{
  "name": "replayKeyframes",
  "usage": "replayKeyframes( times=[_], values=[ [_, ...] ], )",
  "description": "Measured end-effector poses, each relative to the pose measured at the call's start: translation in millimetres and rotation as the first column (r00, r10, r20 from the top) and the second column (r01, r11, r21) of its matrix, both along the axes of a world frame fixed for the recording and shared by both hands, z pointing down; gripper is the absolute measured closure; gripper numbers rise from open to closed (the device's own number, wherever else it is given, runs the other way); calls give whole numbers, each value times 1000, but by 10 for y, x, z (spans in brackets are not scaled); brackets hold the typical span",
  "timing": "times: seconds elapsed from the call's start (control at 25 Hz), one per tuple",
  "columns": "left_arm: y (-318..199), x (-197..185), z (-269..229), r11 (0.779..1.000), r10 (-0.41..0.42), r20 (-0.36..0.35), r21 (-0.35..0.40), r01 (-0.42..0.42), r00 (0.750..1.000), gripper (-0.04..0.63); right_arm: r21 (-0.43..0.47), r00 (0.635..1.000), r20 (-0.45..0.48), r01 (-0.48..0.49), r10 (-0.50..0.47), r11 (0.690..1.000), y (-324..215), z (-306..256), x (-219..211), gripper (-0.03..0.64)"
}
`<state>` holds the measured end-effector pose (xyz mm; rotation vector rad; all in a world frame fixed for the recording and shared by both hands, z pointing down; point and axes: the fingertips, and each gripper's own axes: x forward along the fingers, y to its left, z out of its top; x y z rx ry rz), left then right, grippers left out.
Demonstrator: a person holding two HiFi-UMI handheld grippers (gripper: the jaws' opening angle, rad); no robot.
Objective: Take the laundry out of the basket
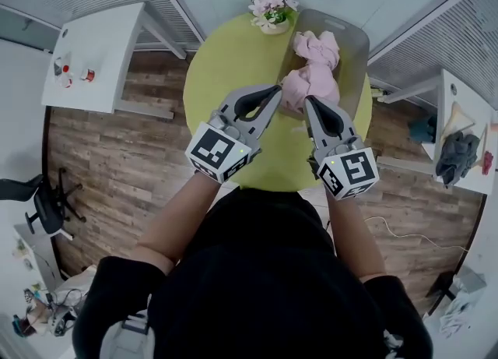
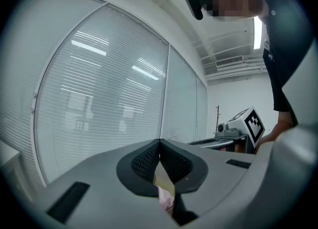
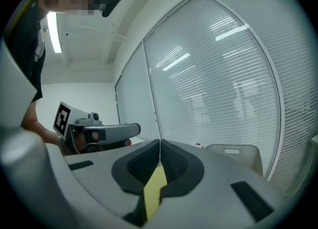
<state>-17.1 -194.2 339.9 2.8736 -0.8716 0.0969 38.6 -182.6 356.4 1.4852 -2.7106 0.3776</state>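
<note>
A grey basket [image 1: 354,38] stands on the far right part of the round yellow-green table [image 1: 226,69]. Pink laundry [image 1: 315,65] is piled in it and spills over its near rim. My left gripper [image 1: 274,91] is shut, its tip just left of the hanging pink cloth. In the left gripper view its jaws [image 2: 160,141] meet, and a bit of pink cloth [image 2: 166,200] shows through the gap below them. My right gripper [image 1: 310,101] is shut too, its tip at the cloth's near edge. The right gripper view shows closed jaws [image 3: 160,141], the basket [image 3: 233,154] ahead and the left gripper [image 3: 99,132] beside it.
A pot of pink flowers [image 1: 272,8] sits at the table's far edge beside the basket. A white side table [image 1: 93,54] with small red items stands at left. A desk with dark cloth [image 1: 459,155] is at right. An office chair [image 1: 43,202] stands on the wooden floor.
</note>
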Motion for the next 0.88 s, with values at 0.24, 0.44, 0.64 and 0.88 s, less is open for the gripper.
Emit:
replayKeyframes(
  times=[0.24,0.44,0.64,0.88],
  values=[
    [-391,278,55,1000,5,42,9,-5,999,586,-14,999,3,-42,42,999,-350,88,314,594],
    [-704,471,116,996,34,121,79,-44,992,586,-40,997,-33,-72,71,997,-617,246,493,594],
    [-996,585,188,982,105,171,139,-129,980,586,-80,989,-67,-139,134,987,-920,424,599,594],
    [-1349,669,400,967,192,173,134,-216,966,586,-109,959,-127,-268,254,957,-1279,732,716,594]
  ],
)
